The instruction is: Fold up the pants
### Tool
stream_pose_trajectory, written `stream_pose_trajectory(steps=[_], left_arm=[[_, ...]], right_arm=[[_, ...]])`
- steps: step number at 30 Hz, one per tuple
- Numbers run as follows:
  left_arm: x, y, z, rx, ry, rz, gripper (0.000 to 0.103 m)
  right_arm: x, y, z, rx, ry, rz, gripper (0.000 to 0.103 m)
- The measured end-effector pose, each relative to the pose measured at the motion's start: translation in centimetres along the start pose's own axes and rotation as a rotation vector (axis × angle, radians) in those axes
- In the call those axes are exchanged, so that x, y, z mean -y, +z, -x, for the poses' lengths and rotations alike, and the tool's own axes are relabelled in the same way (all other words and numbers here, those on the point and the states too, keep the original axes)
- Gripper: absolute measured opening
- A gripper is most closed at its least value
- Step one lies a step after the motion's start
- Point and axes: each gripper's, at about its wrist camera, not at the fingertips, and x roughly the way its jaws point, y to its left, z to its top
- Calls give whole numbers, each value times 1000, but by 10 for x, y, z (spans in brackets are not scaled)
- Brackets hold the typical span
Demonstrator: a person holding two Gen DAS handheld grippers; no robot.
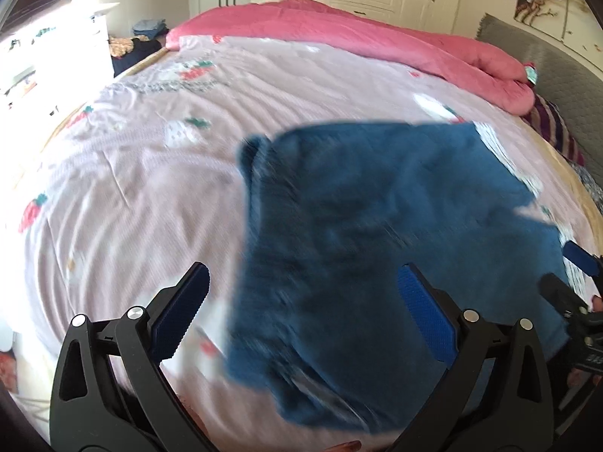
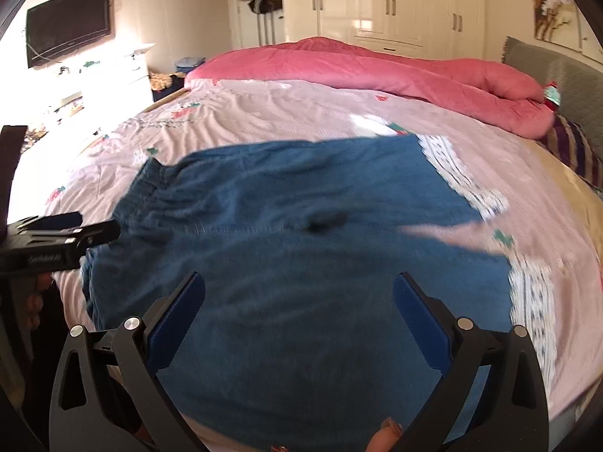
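Observation:
Dark blue pants (image 1: 377, 226) lie flat on the pink bed sheet (image 1: 132, 188), waistband to the left, legs to the right; they also show in the right wrist view (image 2: 301, 263). My left gripper (image 1: 303, 293) is open and empty, hovering over the waistband end. My right gripper (image 2: 299, 301) is open and empty above the middle of the pants. The right gripper shows at the right edge of the left wrist view (image 1: 576, 286), and the left gripper shows at the left edge of the right wrist view (image 2: 56, 241). Both views are motion-blurred.
A rolled pink quilt (image 2: 377, 71) lies along the far side of the bed. A grey headboard (image 2: 557, 75) and a striped pillow (image 2: 573, 147) are at the right. A white patterned cloth (image 2: 531, 301) lies by the pants legs. White wardrobes (image 2: 395, 3) stand behind.

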Motion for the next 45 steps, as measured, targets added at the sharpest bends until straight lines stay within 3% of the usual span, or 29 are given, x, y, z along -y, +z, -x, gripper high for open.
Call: stream_pose_trajectory(steps=[7, 8, 10, 13, 16, 18, 19, 20, 21, 24, 30, 35, 37, 38, 39, 42, 45], left_arm=[[-41, 49, -49, -41, -4, 26, 95], [-45, 54, -60, -63, -33, 31, 95], [-50, 62, -79, -98, -73, 42, 95], [-48, 70, -92, -90, -60, 7, 92], [-45, 79, -106, -104, -100, -11, 72], [-43, 84, -114, -109, -108, -23, 52], [-43, 86, -118, -115, -129, -20, 49], [-45, 87, -121, -122, -144, -17, 40], [-45, 87, -125, -132, -157, -14, 25], [-51, 87, -126, -124, -192, 7, 15], [-61, 91, -90, 7, -271, 20, 14], [-60, 90, -73, 66, -315, -4, 14], [-58, 89, -69, 77, -318, -16, 14], [-57, 88, -67, 90, -320, -26, 14], [-58, 89, -67, 92, -321, -25, 14], [-59, 90, -64, 107, -329, -11, 14], [-57, 90, -60, 125, -296, -29, 14]], right_arm=[[3, 53, -50, -55, 54, 38, 99], [3, 61, -61, -65, 59, 54, 99], [1, 72, -78, -81, 36, 85, 99], [-4, 89, -105, -97, 6, 159, 99], [-5, 103, -126, -111, 11, 199, 99], [-8, 114, -138, -111, 17, 228, 99], [-11, 118, -144, -112, 20, 247, 99], [-14, 123, -151, -115, 30, 274, 99], [-17, 126, -156, -118, 35, 297, 99], [-27, 135, -173, -136, 60, 379, 99], [-56, 150, -212, -209, 101, 593, 99], [-82, 148, -242, -303, 157, 787, 99], [-87, 149, -249, -316, 189, 802, 98], [-86, 151, -250, -333, 222, 786, 93], [-85, 153, -251, -344, 258, 770, 71], [-82, 155, -242, -335, 352, 737, 33], [-79, 156, -225, -289, 387, 721, 11]])
